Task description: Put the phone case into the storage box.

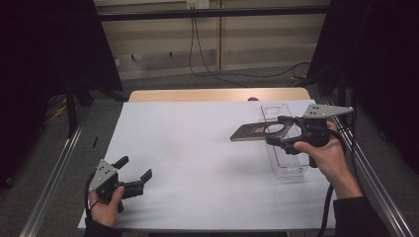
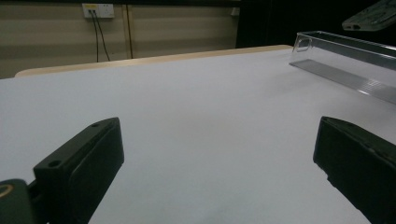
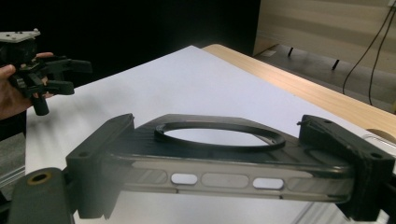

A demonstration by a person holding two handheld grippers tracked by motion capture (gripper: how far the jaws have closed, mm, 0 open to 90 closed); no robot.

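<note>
The right gripper (image 1: 289,129) is held above the right part of the table (image 1: 197,163), its jaws closed across the width of a dark, translucent phone case (image 1: 257,132). The right gripper view shows the grip closely: the phone case (image 3: 219,154) lies flat between the two black jaws, one jaw pressing each long side, with a black ring on its upper face and a row of button cut-outs along the side wall that faces the camera. In the high view the case sticks out from the jaws toward the middle of the table and is lifted clear of the white surface. Just beneath and behind the gripper stands a clear plastic tray (image 1: 284,163), long and narrow, running from near the far edge of the table toward the near right corner, close to the right edge. Nothing can be seen lying inside the tray; through its clear walls only the table shows. In the left gripper view the tray (image 2: 345,60) appears at the upper right, its ribbed floor bare. The left gripper (image 1: 134,174) rests low near the near left corner of the table, held in the person's left hand (image 1: 106,207), well apart from the tray and the case. Its jaws stand wide open with nothing between them but bare white table.
</note>
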